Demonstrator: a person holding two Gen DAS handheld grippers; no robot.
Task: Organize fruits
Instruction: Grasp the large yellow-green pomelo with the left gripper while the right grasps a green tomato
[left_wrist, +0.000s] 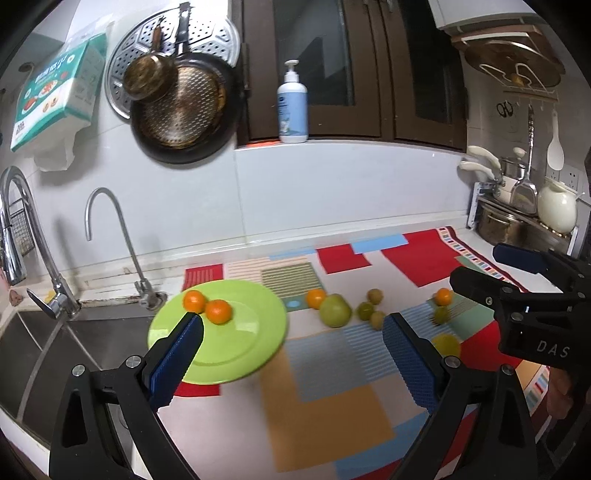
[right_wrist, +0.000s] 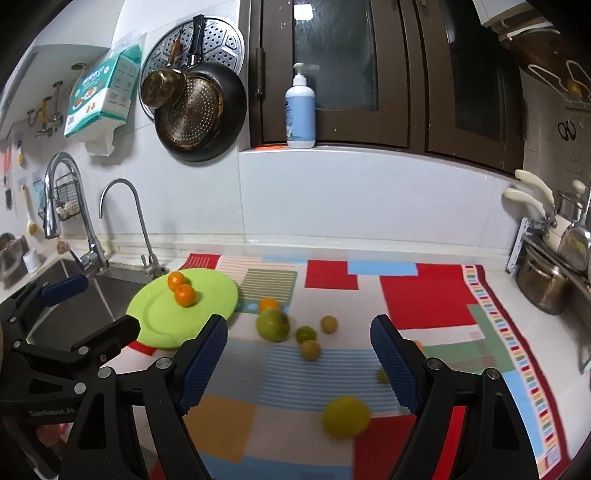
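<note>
Tabletop (right_wrist: 332, 236): we saw a patchwork mat (right_wrist: 424, 295) beside the sink (right_wrist: 74, 295).
Fruits: two oranges (right_wrist: 181, 290) lay on the green plate (right_wrist: 155, 314); the rest (green ones mostly) lay scattered on the mat.
Left hand-held gripper (left_wrist: 291, 354): jaws apart, holding nothing, above the mat.
Right hand-held gripper (right_wrist: 299, 362): likewise agape and empty.

"DAS" on right hand-held gripper (left_wrist: 517, 269) body; "GenRobot.AI" on left hand-held gripper (right_wrist: 96, 310) body.

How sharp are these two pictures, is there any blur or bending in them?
Left wrist view: the green plate and patterned mat smear with motion blur, while the soap bottle stays fairly crisp. Right wrist view: the nearest yellow-green fruit is blurred. Both views bow straight edges, with dark fisheye corners.
</note>
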